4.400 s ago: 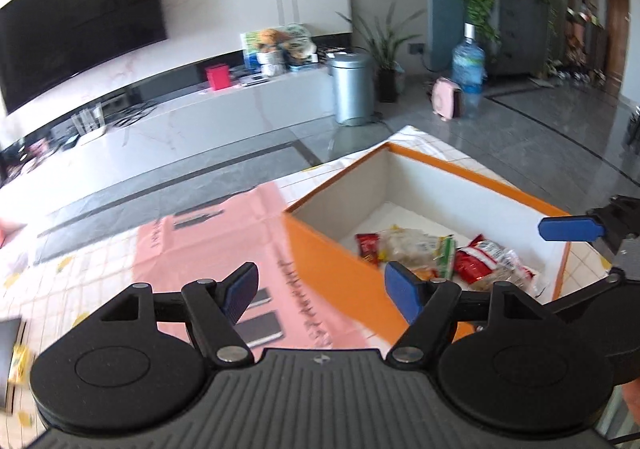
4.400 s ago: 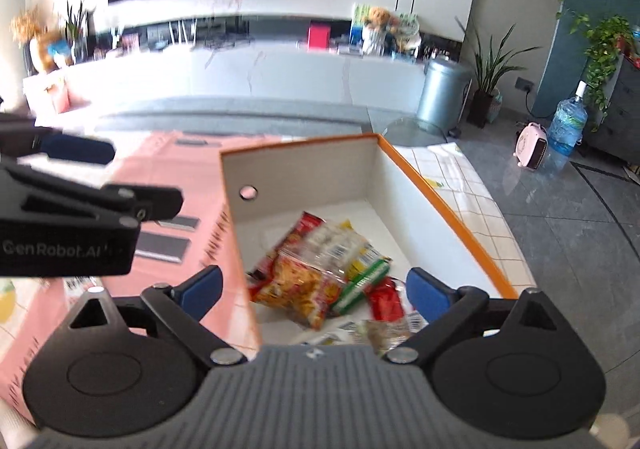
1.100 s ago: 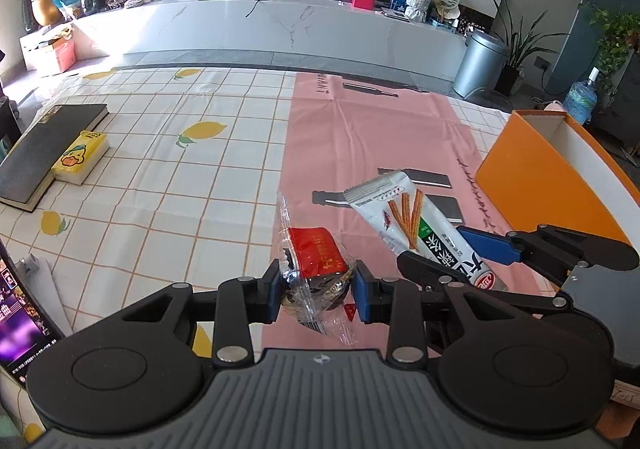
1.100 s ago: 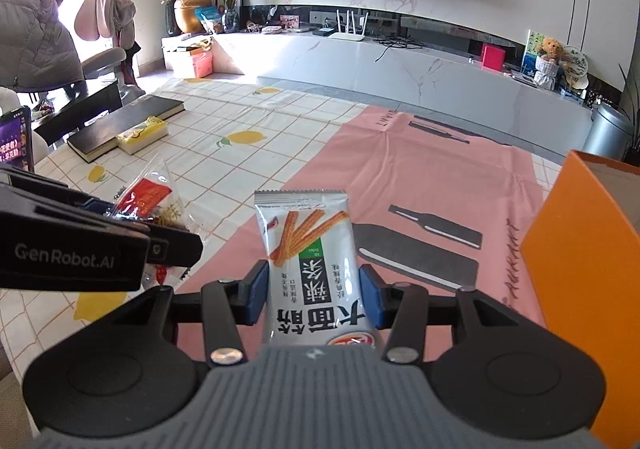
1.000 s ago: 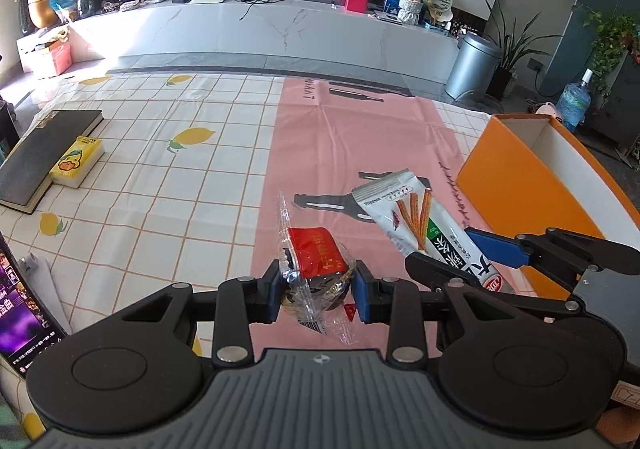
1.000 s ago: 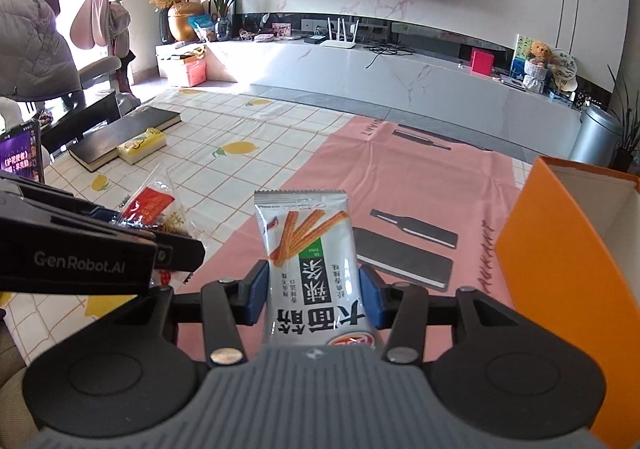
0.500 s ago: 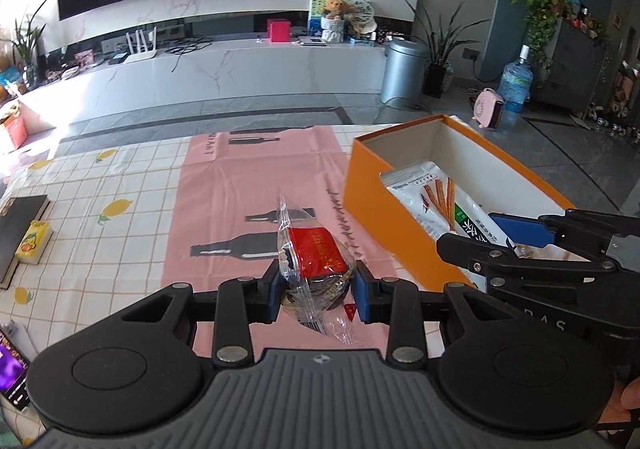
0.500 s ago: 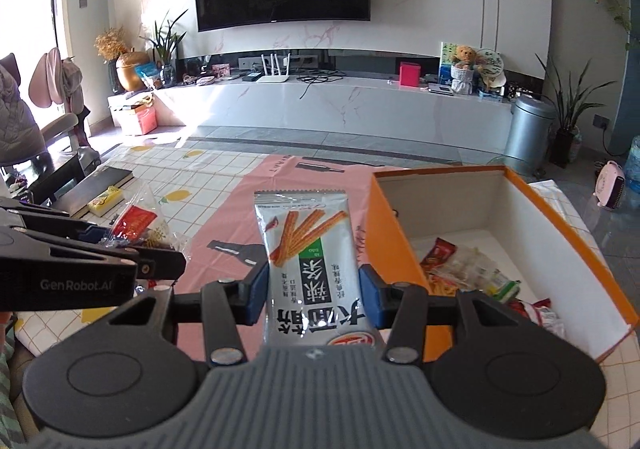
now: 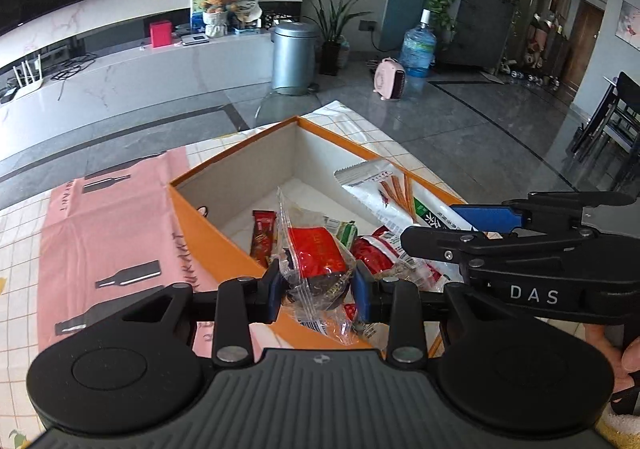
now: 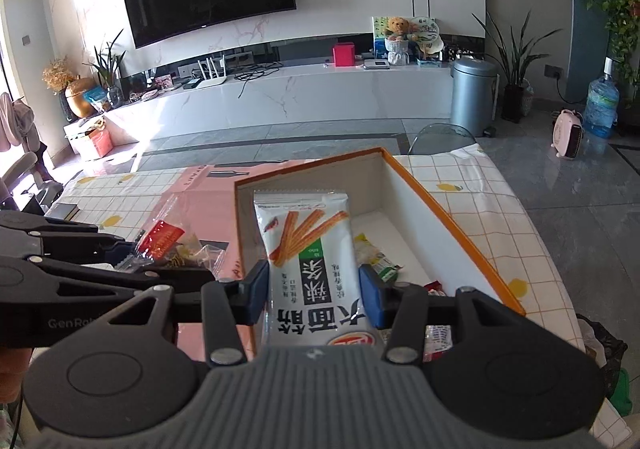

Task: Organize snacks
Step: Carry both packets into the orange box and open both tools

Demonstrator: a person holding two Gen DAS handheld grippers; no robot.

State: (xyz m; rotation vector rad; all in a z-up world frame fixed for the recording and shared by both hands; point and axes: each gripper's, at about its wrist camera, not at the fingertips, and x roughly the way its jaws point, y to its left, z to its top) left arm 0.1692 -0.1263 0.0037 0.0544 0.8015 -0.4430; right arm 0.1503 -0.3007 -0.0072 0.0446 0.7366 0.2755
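Observation:
My left gripper is shut on a clear snack packet with a red label and holds it over the near end of the orange box. My right gripper is shut on a white breadstick packet, also over the box. The breadstick packet and the right gripper show at the right in the left wrist view. The red-label packet and the left gripper show at the left in the right wrist view. Several snack packets lie inside the box.
The box stands on a table with a pink cloth over a yellow-checked cloth. A dark book lies at the table's far left. A black bag hangs beyond the table's right edge.
Both grippers have swung right with their packets, from over the pink cloth to over the orange box. Each still holds its packet.

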